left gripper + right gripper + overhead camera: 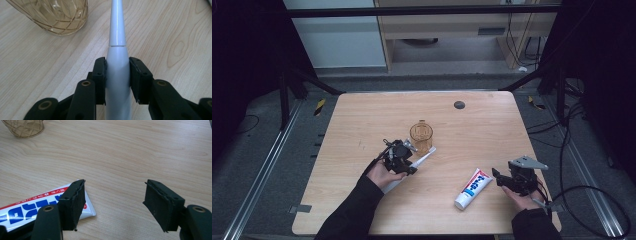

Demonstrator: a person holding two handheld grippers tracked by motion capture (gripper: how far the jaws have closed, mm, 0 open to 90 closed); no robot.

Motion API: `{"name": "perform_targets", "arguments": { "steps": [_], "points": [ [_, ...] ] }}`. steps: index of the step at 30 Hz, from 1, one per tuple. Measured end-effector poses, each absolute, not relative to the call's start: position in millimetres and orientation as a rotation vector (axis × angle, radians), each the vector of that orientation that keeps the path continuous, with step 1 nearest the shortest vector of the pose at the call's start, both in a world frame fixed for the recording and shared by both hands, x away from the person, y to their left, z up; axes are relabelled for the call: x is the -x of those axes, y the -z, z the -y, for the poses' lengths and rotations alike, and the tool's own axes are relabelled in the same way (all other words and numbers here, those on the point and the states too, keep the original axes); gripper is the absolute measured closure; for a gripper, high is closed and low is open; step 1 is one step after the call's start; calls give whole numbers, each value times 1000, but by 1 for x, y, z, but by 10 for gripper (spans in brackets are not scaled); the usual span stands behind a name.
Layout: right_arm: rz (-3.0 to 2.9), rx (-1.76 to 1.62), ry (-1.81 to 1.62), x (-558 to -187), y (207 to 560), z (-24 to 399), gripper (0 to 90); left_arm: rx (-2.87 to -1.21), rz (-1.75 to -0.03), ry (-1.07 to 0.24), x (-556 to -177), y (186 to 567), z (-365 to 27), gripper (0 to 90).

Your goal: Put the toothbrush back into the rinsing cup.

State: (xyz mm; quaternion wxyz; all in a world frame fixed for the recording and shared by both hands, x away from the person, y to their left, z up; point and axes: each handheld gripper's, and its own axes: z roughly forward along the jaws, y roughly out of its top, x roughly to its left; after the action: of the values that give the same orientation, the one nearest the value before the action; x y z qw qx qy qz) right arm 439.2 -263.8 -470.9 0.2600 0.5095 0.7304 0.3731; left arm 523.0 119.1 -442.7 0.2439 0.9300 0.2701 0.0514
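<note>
Left hand-held gripper (117, 77): clamped on white electric toothbrush (117, 62), jaws pressing both sides of its body just below the neck seam. Toothbrush lying low along the table (362, 120), neck pointing past the amber glass cup (57, 15), close beside it but apart.

Right hand-held gripper (113, 202): jaws spread wide, nothing between them. Toothpaste tube (30, 207) flat on table, crimped end just beside one jaw (contact cannot be told).

Risks, judged:
- Smooth, tapering toothbrush body; likely to slip or swivel in the jaws if lifted fast, grip sitting well forward of the heavy handle end.
- Cup close to the brush neck; sideways swing likely to knock or tip it.
- Tube partly under one right jaw; closing from here likely to push it aside, not catch it.

Edges and room:
- Tube and right hand-held gripper near the front right of the table, edge not far off.
- Wide bare wood beyond the cup and to the right of it, far half free apart from a small dark disc (459, 105).
</note>
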Motion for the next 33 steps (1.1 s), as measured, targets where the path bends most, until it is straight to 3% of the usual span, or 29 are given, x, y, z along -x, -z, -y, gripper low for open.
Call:
{"name": "perform_targets", "arguments": {
  "steps": [22,33],
  "points": [
    [-1978,-1378,-1006,-439,472,265,328,-2326,-760,-260,-511,394,-149,673],
    [-1966,-1378,-1010,-439,472,265,325,-2172,-803,-394,-505,375,-167,673]
  ]
}}
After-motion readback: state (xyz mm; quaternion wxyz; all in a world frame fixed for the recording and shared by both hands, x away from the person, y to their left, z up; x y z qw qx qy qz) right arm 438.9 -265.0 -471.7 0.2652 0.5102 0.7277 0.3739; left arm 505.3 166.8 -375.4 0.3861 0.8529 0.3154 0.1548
